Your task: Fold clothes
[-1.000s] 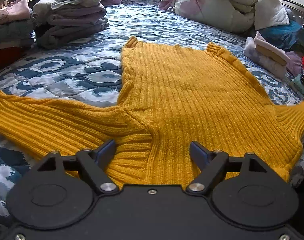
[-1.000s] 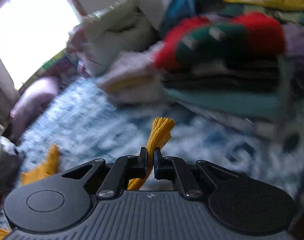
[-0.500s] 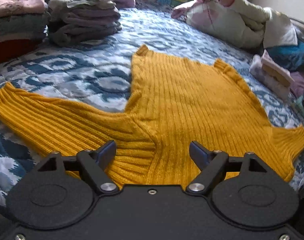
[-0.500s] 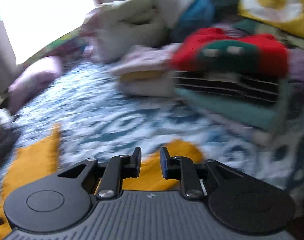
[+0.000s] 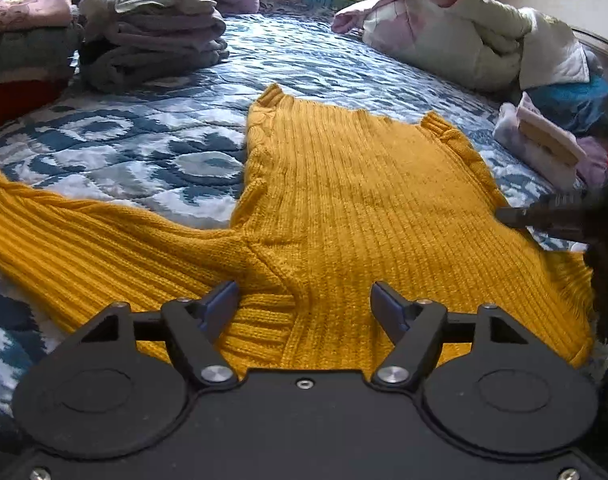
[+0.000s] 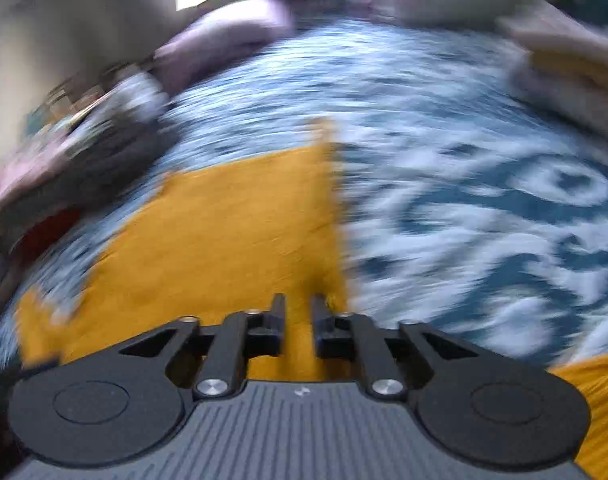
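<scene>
Left gripper [image 5: 304, 300]: black two-finger tool with blue-tipped fingers, jaws spread wide apart, nothing between them. Held low and nearly level over the near end of the sweater, pointing along the garment's length toward its far edge.

Right gripper [image 6: 297, 312]: black tool with a ribbed grey body, jaws parted by a narrow gap, nothing clamped in them. Held low above the sweater's right-hand side, aimed across the bed; its view is heavily motion-blurred. In the left wrist view a dark blurred shape at the right edge, over the sweater's right side, appears to be this tool, though detail cannot be made out.

Sweater [image 5: 364, 200]: mustard-yellow ribbed knit, lying flat on the bedspread, body running away from the left gripper. One sleeve stretches out flat to the left; the right side ends near the frame edge under the dark shape.

Bedspread [image 5: 143, 148]: quilted, blue and white pattern, under the sweater.

Stack of folded clothes [image 5: 155, 48]: grey and mauve, far left on the bed, well apart from the sweater.

Bundle of pale bedding [image 5: 464, 40]: far right corner.

Small folded pile [image 5: 540, 144]: pink and tan, right side, near the sweater's far right corner.
</scene>
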`<action>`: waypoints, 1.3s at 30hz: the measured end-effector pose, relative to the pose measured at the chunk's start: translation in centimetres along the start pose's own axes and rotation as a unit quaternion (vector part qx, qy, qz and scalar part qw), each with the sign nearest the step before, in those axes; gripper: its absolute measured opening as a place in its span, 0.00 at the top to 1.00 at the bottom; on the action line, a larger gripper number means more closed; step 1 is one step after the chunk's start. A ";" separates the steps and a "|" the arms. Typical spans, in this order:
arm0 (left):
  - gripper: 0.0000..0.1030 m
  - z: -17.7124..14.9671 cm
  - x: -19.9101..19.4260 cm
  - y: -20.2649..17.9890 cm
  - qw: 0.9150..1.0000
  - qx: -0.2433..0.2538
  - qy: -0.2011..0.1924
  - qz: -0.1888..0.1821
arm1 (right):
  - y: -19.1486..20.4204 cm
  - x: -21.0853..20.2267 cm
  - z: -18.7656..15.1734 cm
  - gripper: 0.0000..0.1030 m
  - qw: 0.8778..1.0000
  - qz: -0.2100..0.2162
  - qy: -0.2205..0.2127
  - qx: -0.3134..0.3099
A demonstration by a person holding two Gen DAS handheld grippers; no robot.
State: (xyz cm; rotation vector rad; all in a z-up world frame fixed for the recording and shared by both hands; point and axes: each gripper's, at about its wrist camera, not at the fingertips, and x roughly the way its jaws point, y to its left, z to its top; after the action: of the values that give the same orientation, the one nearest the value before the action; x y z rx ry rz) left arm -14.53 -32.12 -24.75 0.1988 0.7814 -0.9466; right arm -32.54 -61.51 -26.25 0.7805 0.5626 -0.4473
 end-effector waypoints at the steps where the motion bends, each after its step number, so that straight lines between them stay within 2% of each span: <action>1: 0.30 -0.1 0.1 -0.1 1.000 0.009 -0.001 0.001 | -1.7 0.2 0.7 1.00 0.999 0.005 -0.002 0.041; 2: 0.29 -0.1 0.1 -0.2 1.000 0.016 -0.001 0.001 | -2.4 0.3 1.4 1.00 0.998 0.011 -0.004 0.057; 3: 0.29 -0.1 0.2 -0.2 1.000 0.021 -0.001 0.000 | -1.7 0.1 1.9 0.93 0.999 0.019 -0.005 0.039; 4: 0.28 -0.1 0.3 -0.3 1.000 0.025 -0.002 -0.001 | -1.0 -0.1 2.5 0.91 0.999 0.027 -0.007 0.021; 8: 0.24 -0.1 0.6 -0.1 1.000 0.027 -0.002 -0.009 | 2.0 1.4 4.6 0.91 0.998 0.044 0.002 -0.048; 9: 0.24 0.0 0.6 -0.1 1.000 0.026 -0.002 -0.011 | 2.5 2.3 5.1 0.91 0.997 0.038 0.005 -0.063; 11: 0.23 0.0 0.6 0.0 1.000 0.026 -0.003 -0.014 | 1.7 4.5 6.3 0.93 0.998 -0.012 0.006 -0.063; 12: 0.23 0.0 0.6 0.1 1.000 0.025 -0.003 -0.016 | 0.5 5.6 7.0 0.95 0.998 -0.035 0.009 -0.046; 13: 0.23 0.0 0.6 0.1 1.000 0.025 -0.003 -0.018 | -1.1 6.2 7.7 1.00 0.999 -0.041 0.009 -0.013; 15: 0.23 0.1 0.6 0.3 1.000 0.020 -0.004 -0.021 | -2.7 6.0 8.8 0.92 0.999 -0.018 -0.007 0.035; 18: 0.22 0.1 0.7 0.3 1.000 0.018 -0.004 -0.025 | -1.2 4.3 10.2 0.92 0.999 0.026 -0.040 0.015; 20: 0.21 0.1 0.7 0.2 0.999 0.021 -0.004 -0.024 | 0.0 5.0 11.1 0.92 0.999 0.034 -0.032 -0.008; 22: 0.21 0.0 0.8 0.1 0.999 0.027 -0.004 -0.022 | 0.7 7.1 11.7 0.92 0.999 0.017 -0.012 -0.034; 24: 0.21 -0.1 0.8 0.1 0.999 0.027 -0.005 -0.023 | 0.4 9.6 12.1 0.93 0.999 -0.012 0.008 -0.035; 25: 0.20 -0.1 0.8 0.1 0.999 0.026 -0.005 -0.023 | -0.1 10.8 12.2 1.00 0.999 -0.032 0.019 -0.034; 26: 0.20 -0.1 0.8 0.1 0.999 0.025 -0.005 -0.024 | -1.0 11.7 12.1 1.00 0.999 -0.042 0.021 -0.018; 29: 0.20 -0.1 0.8 0.2 0.999 0.027 -0.006 -0.026 | -2.8 11.0 12.6 1.00 0.998 -0.023 0.005 0.064; 31: 0.20 -0.1 0.8 0.2 0.999 0.028 -0.006 -0.026 | -2.1 10.1 12.6 1.00 0.998 -0.039 -0.003 0.048; 32: 0.20 -0.2 0.8 0.2 0.999 0.029 -0.007 -0.025 | -1.9 9.5 12.5 0.90 0.998 -0.042 -0.006 0.046; 39: 0.20 -0.3 0.4 0.0 0.999 0.026 -0.015 -0.015 | 0.1 2.4 8.9 0.90 1.000 0.010 -0.002 0.018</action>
State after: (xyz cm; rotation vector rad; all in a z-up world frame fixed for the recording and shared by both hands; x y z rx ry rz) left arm -14.56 -32.20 -25.26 0.2182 0.7335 -0.9976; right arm -27.96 -68.57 -22.53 0.8191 0.5444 -0.4411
